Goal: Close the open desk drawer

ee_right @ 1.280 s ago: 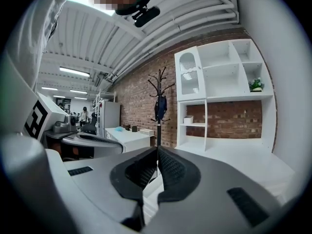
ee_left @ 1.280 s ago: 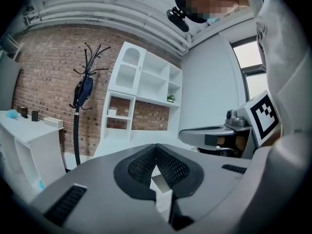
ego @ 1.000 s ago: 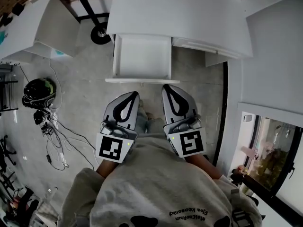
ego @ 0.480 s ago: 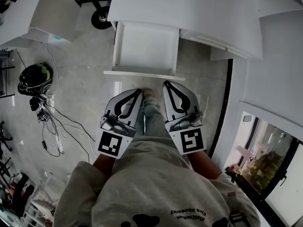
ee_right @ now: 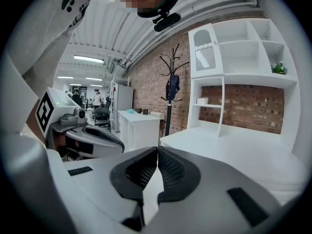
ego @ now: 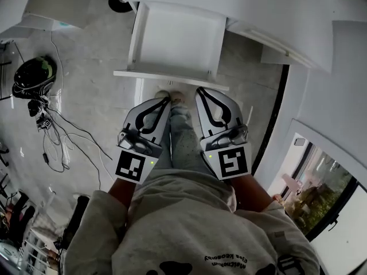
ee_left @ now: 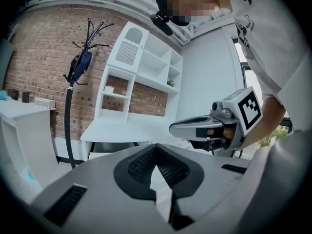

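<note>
The open white desk drawer (ego: 178,42) juts out toward the near side from the white surface (ego: 229,4). Its front panel (ego: 172,80) runs left to right just beyond both tongs. The left tongs (ego: 166,101) and right tongs (ego: 200,91) are both closed on nothing and look about equally near it.

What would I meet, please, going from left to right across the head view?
Dark helmet-like object → left gripper → right gripper → window.
</note>
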The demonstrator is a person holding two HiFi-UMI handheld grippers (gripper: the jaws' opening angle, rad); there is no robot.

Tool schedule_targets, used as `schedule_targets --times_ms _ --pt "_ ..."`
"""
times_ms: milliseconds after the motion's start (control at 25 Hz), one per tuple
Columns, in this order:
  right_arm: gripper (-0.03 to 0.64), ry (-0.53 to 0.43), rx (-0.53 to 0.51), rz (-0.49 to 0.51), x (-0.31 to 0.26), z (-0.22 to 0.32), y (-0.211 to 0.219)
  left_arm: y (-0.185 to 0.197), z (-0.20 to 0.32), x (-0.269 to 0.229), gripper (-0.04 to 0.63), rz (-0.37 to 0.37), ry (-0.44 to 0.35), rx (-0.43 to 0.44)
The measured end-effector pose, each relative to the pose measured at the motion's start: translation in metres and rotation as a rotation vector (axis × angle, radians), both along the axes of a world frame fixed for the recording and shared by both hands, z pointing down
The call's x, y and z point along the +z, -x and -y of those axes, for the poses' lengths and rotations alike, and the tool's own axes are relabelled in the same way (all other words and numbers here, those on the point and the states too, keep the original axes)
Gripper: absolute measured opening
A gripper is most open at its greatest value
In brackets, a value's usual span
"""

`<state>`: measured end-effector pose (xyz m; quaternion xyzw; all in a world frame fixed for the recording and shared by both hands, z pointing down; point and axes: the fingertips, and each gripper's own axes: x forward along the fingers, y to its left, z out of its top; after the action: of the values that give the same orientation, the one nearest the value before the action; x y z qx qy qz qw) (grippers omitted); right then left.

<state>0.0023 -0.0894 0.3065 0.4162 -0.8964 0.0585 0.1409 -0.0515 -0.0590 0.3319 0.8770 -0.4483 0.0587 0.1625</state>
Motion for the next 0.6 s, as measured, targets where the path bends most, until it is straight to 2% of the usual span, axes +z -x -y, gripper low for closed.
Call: schedule_targets --times_ms 240,600 --pt "0.031 0.033 -0.020 -0.020 0.037 0.003 -0.001 0.009 0.002 0.038 0.018 0.014 0.012 -0.051" --pt "0.031 0.062 -0.056 -0.062 0.079 0.000 0.002 0.007 0.000 0.091 0.018 0.016 0.045 -0.056"
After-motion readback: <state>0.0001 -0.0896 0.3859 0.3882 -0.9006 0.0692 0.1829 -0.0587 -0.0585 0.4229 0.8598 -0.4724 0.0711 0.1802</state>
